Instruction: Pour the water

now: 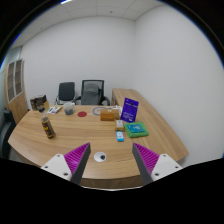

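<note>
**Gripper view: claw spread above the desk**

Gripper view shows a curved wooden desk (pixel 60 145) filling the room's middle. Two office chairs (pixel 80 93) stand behind the desk. A brown bottle (pixel 46 127) stands on the desk, well beyond the left finger. The gripper (pixel 108 161) hangs with fingers apart, holding nothing.

Small things on the desk (pixel 100 140) beyond the gripper (pixel 104 160) are too small to name (a brownish bottle-like thing (pixel 47 127) included); the two chairs (pixel 80 93) behind the desk are hidden below their backs
</note>
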Demonstrator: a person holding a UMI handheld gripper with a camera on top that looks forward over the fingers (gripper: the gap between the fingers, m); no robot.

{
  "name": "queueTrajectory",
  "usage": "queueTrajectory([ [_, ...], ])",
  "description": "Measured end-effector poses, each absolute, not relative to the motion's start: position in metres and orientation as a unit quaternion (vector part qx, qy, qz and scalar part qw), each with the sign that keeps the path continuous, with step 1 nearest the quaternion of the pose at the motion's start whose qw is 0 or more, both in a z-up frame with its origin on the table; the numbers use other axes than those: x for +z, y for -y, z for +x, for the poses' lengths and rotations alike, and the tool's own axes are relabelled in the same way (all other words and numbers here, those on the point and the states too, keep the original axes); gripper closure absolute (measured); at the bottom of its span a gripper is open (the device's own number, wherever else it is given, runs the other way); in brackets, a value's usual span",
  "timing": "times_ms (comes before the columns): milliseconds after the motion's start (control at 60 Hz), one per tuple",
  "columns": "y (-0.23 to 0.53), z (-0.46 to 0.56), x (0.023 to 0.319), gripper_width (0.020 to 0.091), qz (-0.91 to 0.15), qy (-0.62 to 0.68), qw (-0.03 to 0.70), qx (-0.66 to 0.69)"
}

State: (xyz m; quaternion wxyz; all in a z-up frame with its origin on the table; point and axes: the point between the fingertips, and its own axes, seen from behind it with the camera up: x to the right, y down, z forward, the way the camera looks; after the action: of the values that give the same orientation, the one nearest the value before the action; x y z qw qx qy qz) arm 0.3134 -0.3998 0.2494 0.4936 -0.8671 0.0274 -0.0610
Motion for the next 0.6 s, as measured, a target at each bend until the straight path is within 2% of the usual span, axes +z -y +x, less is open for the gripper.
queueTrajectory([
  [133, 0.392, 0.291, 0.237, 0.0248, -0.873, -0.016, 0.485, -0.056],
  [283, 0.377, 0.235, 0.209, 0.0245, -0.882, 0.005, 0.469, -0.043],
  [600, 0.307, 0.028, 0.14, 0.0243, -0.886, 0.035, 0.461, 0.016],
])
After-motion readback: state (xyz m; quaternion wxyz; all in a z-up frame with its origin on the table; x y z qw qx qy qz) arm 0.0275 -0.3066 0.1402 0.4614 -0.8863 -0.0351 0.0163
